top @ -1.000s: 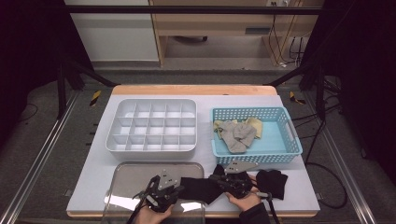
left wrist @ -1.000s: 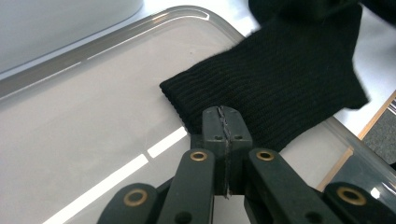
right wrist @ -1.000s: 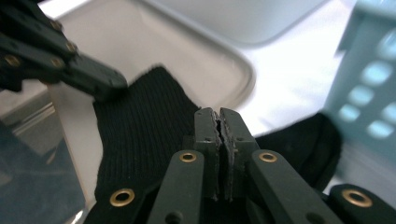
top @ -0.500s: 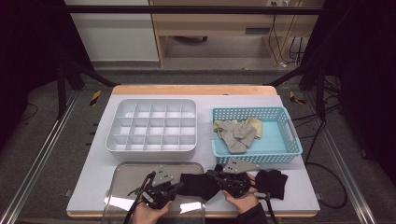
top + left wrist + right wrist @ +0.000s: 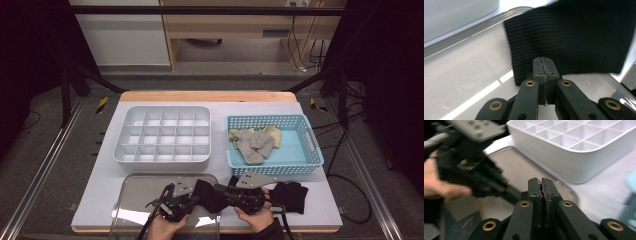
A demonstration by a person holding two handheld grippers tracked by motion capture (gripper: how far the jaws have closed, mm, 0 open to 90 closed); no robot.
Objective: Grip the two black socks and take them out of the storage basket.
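A black ribbed sock [image 5: 206, 192] hangs stretched between my two grippers over the front of the table, above a clear plastic tray [image 5: 135, 200]. My left gripper [image 5: 193, 199] is shut on one end; in the left gripper view its jaws [image 5: 544, 65] pinch the sock's [image 5: 574, 37] lower edge over the clear tray [image 5: 461, 75]. My right gripper [image 5: 221, 192] is shut on the other end. In the right gripper view its jaws [image 5: 541, 184] are pressed together with dark fabric at their base, and the other hand and gripper [image 5: 471, 175] show blurred on the left.
A white compartment tray [image 5: 162, 159] stands behind the clear tray. A blue basket [image 5: 275, 170] at the right holds grey and yellowish socks [image 5: 252, 142]. A second black sock [image 5: 292, 195] lies by the right hand. The table's front edge is close.
Both grippers have shifted slightly away from the front edge, the right one rising a little with the sock still held between them.
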